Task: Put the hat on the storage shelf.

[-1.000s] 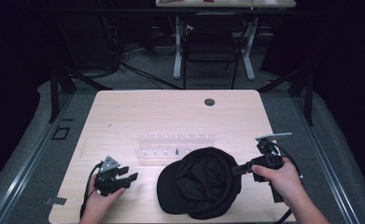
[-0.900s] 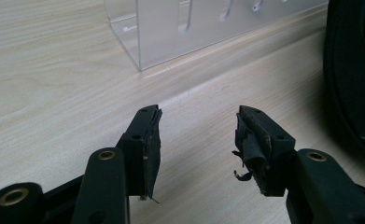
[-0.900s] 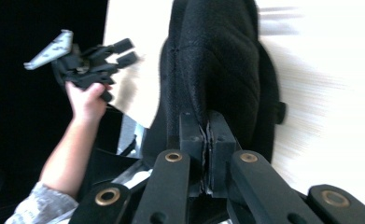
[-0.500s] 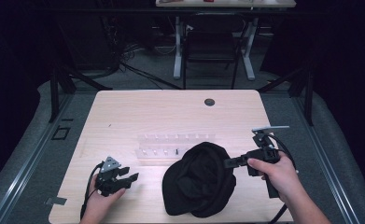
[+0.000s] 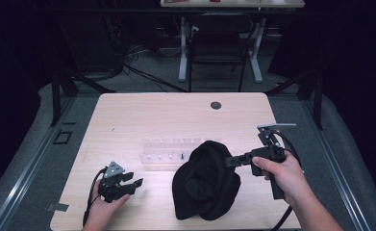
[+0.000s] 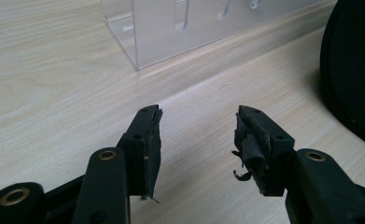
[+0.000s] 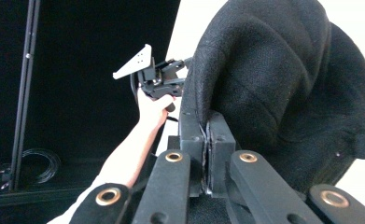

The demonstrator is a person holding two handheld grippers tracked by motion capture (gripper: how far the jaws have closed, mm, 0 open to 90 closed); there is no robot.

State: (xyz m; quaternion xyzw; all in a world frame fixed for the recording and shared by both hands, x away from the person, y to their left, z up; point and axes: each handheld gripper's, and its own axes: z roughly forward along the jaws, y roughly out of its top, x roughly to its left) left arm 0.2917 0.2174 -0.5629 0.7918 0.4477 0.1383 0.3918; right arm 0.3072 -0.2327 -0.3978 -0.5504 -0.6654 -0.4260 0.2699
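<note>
Black knitted fabric cap [image 5: 206, 180] sits near the front edge of the pale wooden table [image 5: 142, 115], right of centre. Its right edge is lifted and pinched by the right gripper [image 5: 230, 161]; jaws clenched on the fabric rim, seen clearly in the right gripper view [image 7: 207, 135], where the cap [image 7: 283, 79] rises above the jaws and blocks most of what is behind it.

Clear acrylic rack [image 5: 176, 150] with small slots lies on the table just behind the cap, touching or nearly so at the cap's back left edge; can't tell which. In the left gripper view the rack [image 6: 180, 28] stands ahead of the jaws, the cap's dark edge [image 6: 353, 70] off to the right.

Left gripper [image 5: 133, 183] rests low at the front left of the table, jaws spread apart, nothing between them [image 6: 196, 140]. Pads look frayed. It is well apart from the cap. Also visible from the right gripper view, held in the left hand [image 7: 164, 74].

Small dark round grommet [image 5: 216, 105] near the table's far edge. Black desk frame and cables on the floor beyond.

Versus 0.5 s ago: cap's right side pulled up higher and bunched into a narrower, taller shape; right gripper has moved slightly inward. Left gripper unchanged.
</note>
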